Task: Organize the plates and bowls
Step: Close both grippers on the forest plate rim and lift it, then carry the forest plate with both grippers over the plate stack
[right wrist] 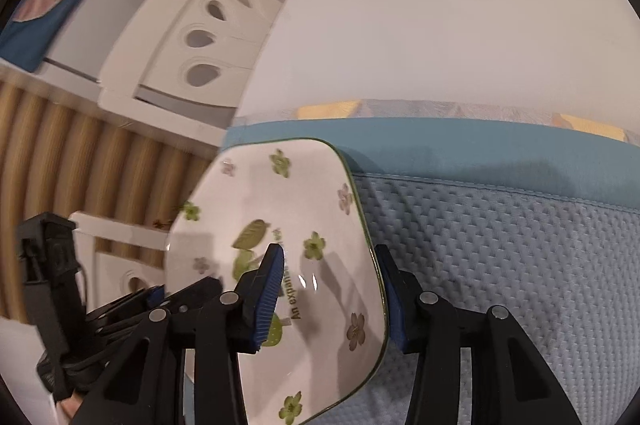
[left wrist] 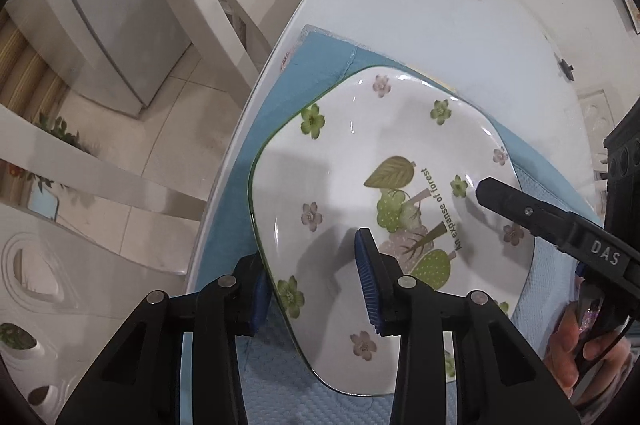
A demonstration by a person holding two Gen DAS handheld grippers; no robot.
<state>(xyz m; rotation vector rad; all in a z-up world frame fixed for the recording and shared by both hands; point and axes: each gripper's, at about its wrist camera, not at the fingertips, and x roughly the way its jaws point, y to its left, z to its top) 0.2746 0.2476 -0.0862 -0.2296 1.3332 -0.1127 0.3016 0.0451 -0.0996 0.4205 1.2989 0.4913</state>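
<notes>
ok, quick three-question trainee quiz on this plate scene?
1. True or false: the floral plate sits inside a bowl.
2. The plate's printed text reads: A) An expanse of forest B) Home sweet home C) Bon appetit
3. Which gripper has the plate's rim between its fingers?
Key: 1 false, it lies on a blue mat. 2 A. 3 both: left gripper and right gripper each have one finger over the plate and one outside the rim.

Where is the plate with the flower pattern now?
The flowered plate lies on the blue mat at the table's near edge, its rim between both grippers' fingers in each wrist view.
</notes>
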